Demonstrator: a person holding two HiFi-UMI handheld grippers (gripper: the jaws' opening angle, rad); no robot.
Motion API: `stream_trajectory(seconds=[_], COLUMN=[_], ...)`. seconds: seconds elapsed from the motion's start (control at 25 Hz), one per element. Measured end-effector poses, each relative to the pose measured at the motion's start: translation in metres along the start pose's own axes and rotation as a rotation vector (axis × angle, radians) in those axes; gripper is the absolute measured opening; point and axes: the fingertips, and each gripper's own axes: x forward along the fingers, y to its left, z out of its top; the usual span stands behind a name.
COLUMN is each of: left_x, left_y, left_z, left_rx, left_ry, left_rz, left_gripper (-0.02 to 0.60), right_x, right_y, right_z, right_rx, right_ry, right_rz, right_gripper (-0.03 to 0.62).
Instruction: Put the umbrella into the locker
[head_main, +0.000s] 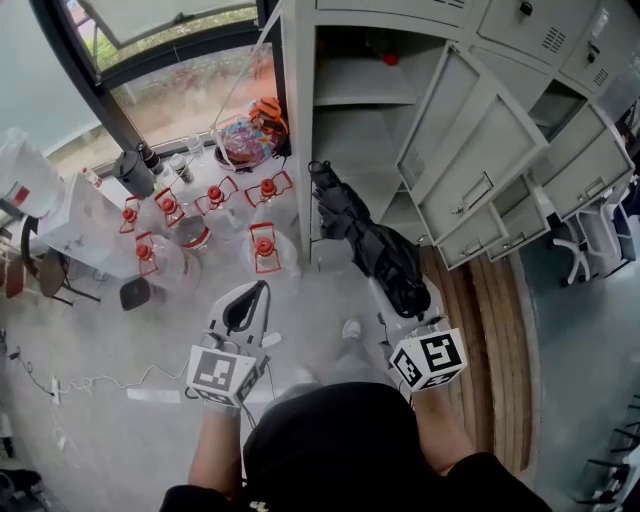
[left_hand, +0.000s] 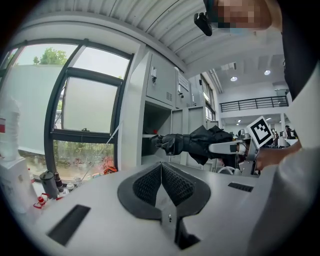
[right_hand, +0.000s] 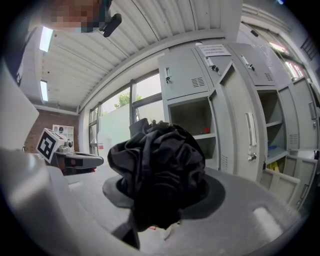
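Clamping the folded umbrella (head_main: 365, 240), right tongs (head_main: 400, 300) point toward the locker (head_main: 297, 120).

Wears a black short-sleeved top (head_main: 470, 485), with a small black camera (left_hand: 202, 23) mounted at the head. Ends in two pale grey plastic tools: the left gripper (head_main: 255, 295), with black ribbed pads (left_hand: 150, 182) set in a rounded black surround and dark rectangular slots (left_hand: 68, 225) cut in its shell, and the right gripper (head_main: 395, 300), with a long white shell bearing a dark patch. Bears on each a white cube printed with black square markers, left cube (head_main: 222, 372) and right cube (head_main: 428, 360).
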Motion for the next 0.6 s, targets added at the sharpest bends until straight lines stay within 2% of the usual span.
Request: stream_trajectory(seconds=[0.24, 0.6], left_x=[0.059, 0.145], left_y=[0.012, 0.012], left_z=[0.011, 0.041], left_rx=[-0.002, 0.020], left_ry=[0.007, -0.019], left_rz=[0.015, 0.049], left_gripper=[0.012, 0.012], right_x=[0.034, 0.082], right_y=[-0.044, -0.106], right_z=[0.022, 0.063], right_rx=[-0.027, -0.023], right_ry=[-0.024, -0.116], right_rz=[0.017, 0.063], right_gripper=[0.207, 0.207])
